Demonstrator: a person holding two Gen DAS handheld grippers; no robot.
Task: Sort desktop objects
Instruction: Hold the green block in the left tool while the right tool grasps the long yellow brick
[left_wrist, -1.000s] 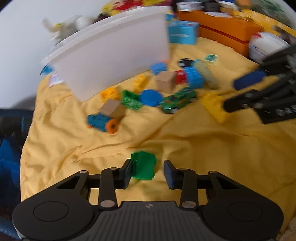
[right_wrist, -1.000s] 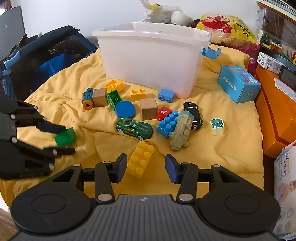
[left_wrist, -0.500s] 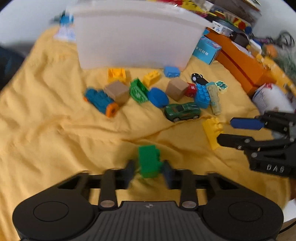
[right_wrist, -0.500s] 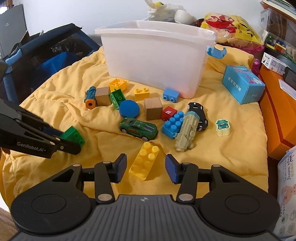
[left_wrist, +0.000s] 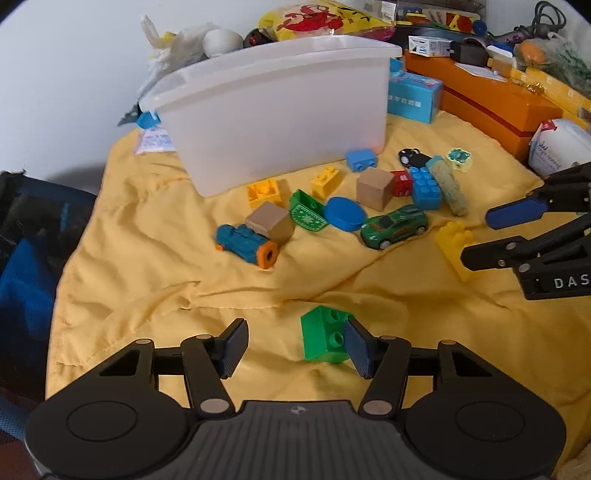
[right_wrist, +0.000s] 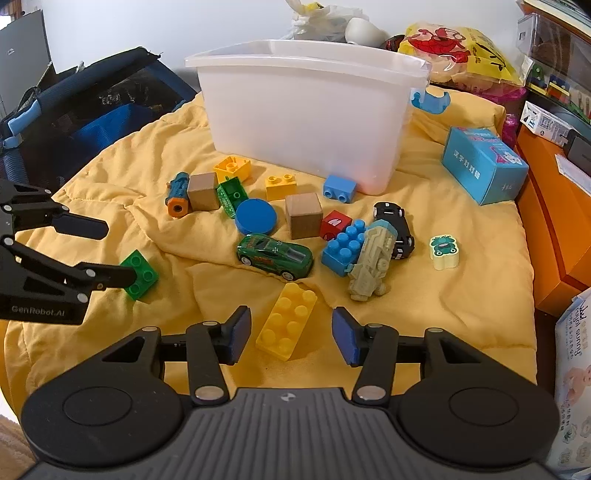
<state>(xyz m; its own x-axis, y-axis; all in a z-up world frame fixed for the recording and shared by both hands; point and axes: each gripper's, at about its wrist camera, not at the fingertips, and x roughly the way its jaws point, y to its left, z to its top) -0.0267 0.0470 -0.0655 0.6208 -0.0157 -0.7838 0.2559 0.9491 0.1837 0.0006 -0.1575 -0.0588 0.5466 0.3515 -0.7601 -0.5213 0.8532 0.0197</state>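
The left tongs (left_wrist: 295, 341) stand wide and their jaws are opening. A green brick (left_wrist: 325, 338) lies on the yellow blanket (left_wrist: 147, 258) between them, close against the right-hand pad, with a clear gap to the left-hand pad, so nothing is gripped. In the right wrist view, the same brick (right_wrist: 140, 274) sits at the tip of the lower finger of the left tongs (right_wrist: 110, 251).

The right tongs (right_wrist: 291, 334) are partly open, and their jaws are opening slowly. A long yellow brick (right_wrist: 287, 320) lies on the blanket between the pads, touching neither.

Just beyond the right tongs lies a green toy car (right_wrist: 275, 255), with a blue brick (right_wrist: 343, 247) and a grey-green toy vehicle (right_wrist: 373, 264) to its right. Further ahead are a blue disc (right_wrist: 256, 217), two wooden cubes (right_wrist: 303, 215), a red block (right_wrist: 334, 223), a black toy car (right_wrist: 395, 225), and small yellow and blue bricks. A white plastic tub (right_wrist: 306, 122) stands upright behind them all. A frog-shaped piece (right_wrist: 444, 251) lies well off to the right, and a blue box (right_wrist: 482, 170) lies beyond it.
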